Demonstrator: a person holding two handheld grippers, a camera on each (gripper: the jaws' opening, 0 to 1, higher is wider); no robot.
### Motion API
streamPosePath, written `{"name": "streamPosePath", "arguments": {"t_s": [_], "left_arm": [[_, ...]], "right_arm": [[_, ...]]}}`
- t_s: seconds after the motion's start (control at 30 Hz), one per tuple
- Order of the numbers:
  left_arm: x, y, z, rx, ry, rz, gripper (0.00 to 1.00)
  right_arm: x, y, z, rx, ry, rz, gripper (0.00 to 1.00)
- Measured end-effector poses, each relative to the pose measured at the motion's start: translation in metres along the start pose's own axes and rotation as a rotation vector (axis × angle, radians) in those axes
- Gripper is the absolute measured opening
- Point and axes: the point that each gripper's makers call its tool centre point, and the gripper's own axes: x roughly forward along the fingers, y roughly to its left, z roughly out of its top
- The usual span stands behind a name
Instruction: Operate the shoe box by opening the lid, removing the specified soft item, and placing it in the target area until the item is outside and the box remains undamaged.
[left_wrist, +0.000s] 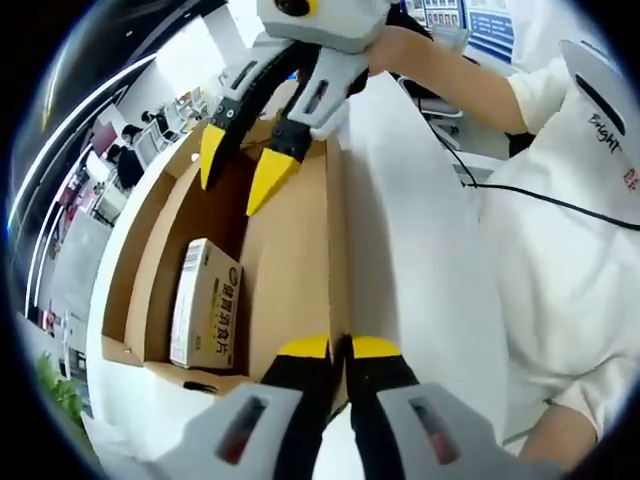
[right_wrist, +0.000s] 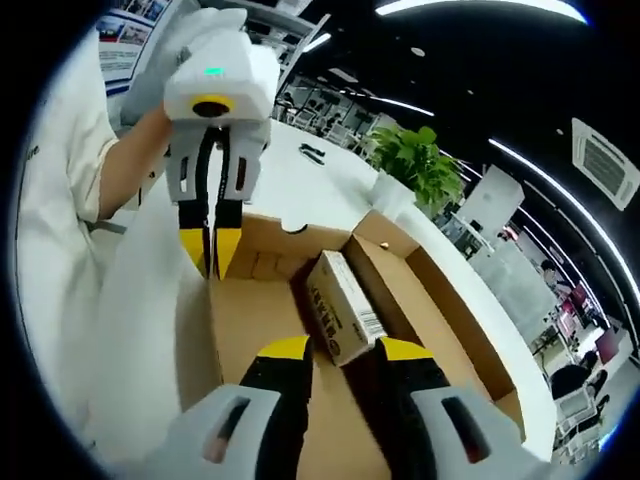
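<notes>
**Lid pinned back, pack still inside**

The left gripper (left_wrist: 338, 350) has its fingers closed on the edge where the box wall meets the white lid (left_wrist: 420, 250), probably to keep the shoe box (left_wrist: 290, 250) open. The right gripper (right_wrist: 345, 352) hovers over the interior with its fingers apart, holding nothing. The small printed pack (right_wrist: 340, 305) lies on the box floor just ahead of them, towards 12 o'clock. The box sits on a white bench (right_wrist: 310, 185); a potted plant (right_wrist: 415, 160) stands at 1 o'clock, an office behind.
</notes>
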Motion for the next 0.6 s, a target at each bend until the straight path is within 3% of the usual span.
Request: {"name": "streamPosePath", "arguments": {"t_s": [0.27, 0.37, 0.6], "left_arm": [[0.0, 0.0, 0.001, 0.004, -0.004, 0.013, 0.04], [0.0, 0.0, 0.001, 0.0, -0.005, 0.013, 0.05], [0.0, 0.001, 0.002, -0.031, -0.02, -0.008, 0.04]], "right_arm": [[0.012, -0.01, 0.002, -0.029, 0.013, 0.019, 0.27], [0.018, -0.02, -0.006, -0.008, 0.056, -0.012, 0.28], [0.032, -0.024, -0.009, 0.033, 0.045, 0.011, 0.28]]}}
